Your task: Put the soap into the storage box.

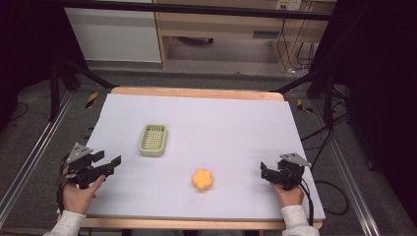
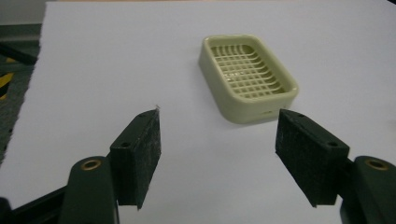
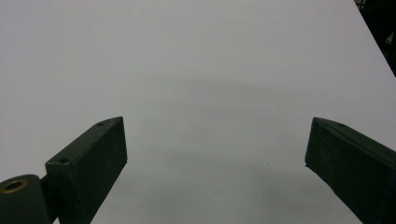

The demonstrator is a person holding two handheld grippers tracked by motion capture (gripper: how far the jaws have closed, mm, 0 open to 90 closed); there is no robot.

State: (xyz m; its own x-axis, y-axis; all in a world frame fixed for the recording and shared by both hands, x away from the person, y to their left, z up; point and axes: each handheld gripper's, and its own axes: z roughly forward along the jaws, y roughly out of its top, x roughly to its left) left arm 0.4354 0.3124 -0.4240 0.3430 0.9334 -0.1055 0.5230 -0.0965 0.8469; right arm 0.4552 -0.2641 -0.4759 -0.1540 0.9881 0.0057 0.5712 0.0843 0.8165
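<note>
While both jaws stand wide and empty, the left gripper (image 1: 105, 163) nearest the soap dish (image 1: 153, 140) — a shallow approach could push the light dish away, not grasp it; the right gripper (image 1: 264, 171) waits far right of it.

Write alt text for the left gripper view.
The left tool hovers open over a white table cover, its two black padded jaws wide apart with nothing between them. Just beyond the jaws sits an empty pale green soap dish with a slotted grid insert.
</note>
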